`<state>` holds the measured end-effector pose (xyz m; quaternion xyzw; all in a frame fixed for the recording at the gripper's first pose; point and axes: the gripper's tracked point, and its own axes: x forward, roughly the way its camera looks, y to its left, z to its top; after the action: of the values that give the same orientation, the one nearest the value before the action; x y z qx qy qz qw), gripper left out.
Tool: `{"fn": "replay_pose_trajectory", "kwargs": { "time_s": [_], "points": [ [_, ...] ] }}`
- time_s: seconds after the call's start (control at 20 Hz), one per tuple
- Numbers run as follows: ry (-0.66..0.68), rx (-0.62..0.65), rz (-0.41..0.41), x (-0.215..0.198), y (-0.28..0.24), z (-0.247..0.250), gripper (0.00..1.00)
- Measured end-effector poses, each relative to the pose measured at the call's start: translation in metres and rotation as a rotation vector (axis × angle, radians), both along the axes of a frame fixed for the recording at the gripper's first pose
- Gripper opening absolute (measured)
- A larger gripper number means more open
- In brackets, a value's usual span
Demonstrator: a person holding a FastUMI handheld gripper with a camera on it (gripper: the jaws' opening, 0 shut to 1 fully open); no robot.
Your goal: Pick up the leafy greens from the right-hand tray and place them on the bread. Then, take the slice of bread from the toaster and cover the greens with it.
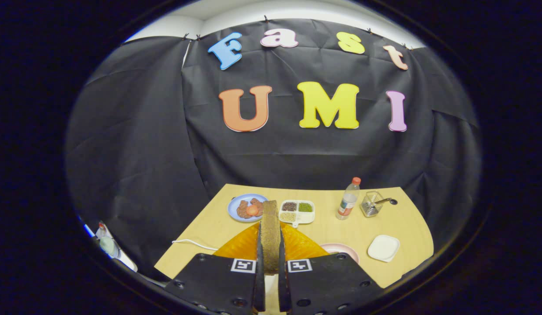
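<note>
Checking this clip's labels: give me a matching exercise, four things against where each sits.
Things:
1. slice of bread
2. blue plate
3. bottle
4. white square dish

Places:
A. near side of the table, in front of the wire basket
B. upright on the table, beside the wire basket
C. on edge between the fingers of the gripper, both pressing on it
D. far side of the table, next to the divided tray

Pairs: 1-C, 2-D, 3-B, 4-A
</note>
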<state>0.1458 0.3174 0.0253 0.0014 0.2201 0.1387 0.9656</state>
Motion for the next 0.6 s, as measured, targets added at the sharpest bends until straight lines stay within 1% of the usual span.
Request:
{"fn": "replay_pose_trajectory", "kwargs": {
  "time_s": [0.1, 0.25, 0.45, 0.6],
  "points": [
    [0.008, 0.006, -0.015, 0.002, -0.017, -0.013, 0.12],
    [0.101, 0.065, -0.01, 0.006, -0.035, -0.051, 0.12],
    [0.187, 0.111, -0.045, 0.03, -0.072, -0.103, 0.12],
    [0.264, 0.188, -0.039, 0.046, -0.088, -0.141, 0.12]
  ]
}}
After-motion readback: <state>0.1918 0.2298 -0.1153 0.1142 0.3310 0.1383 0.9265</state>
